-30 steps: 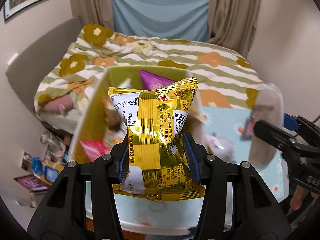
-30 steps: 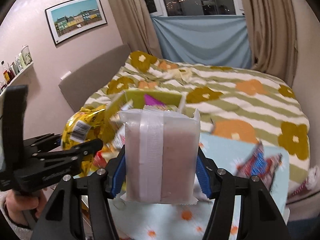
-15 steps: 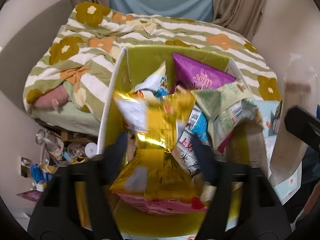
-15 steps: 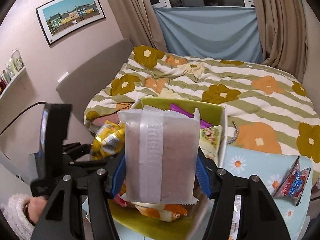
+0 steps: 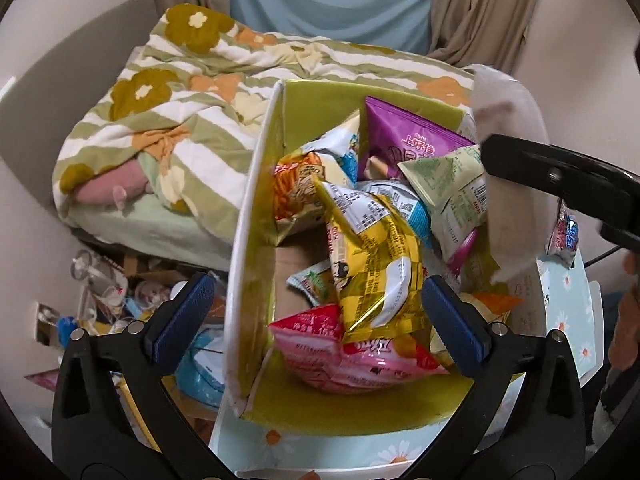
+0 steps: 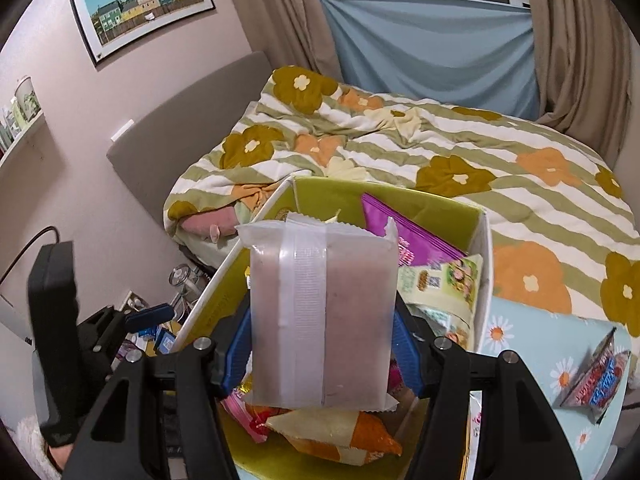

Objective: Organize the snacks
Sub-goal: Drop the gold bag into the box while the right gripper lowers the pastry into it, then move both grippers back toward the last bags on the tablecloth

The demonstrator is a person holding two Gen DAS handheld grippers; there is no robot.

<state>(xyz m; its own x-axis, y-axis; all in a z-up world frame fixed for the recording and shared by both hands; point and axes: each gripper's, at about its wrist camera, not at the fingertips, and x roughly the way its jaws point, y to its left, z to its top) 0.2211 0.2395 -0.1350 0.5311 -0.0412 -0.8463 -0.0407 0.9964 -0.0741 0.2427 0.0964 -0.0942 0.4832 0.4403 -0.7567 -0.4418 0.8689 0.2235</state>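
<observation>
Behind everything, in your left wrist view, you see a bed with a striped flowered quilt (image 5: 192,120) and a blue cloth at the window. Below your left gripper (image 5: 316,320) stands the green box (image 5: 256,216), full of snack bags. Its jaws are opening wide and the blue pads touch nothing. The yellow snack bag (image 5: 372,264) lies between them, on top of the other bags, resting on a pink bag (image 5: 352,356). A purple bag (image 5: 404,140) leans at the far wall of the box.

From your right wrist view, the same bed fills the background, with a framed picture (image 6: 144,0) on the wall. Your right gripper (image 6: 324,344) holds a frosted pale packet (image 6: 320,312) upright, both pads pressing its sides, above the box. On the flowered table (image 6: 532,344) at right lies one small red-and-blue packet (image 6: 596,376), perhaps a candy; its print is too blurred to read.
</observation>
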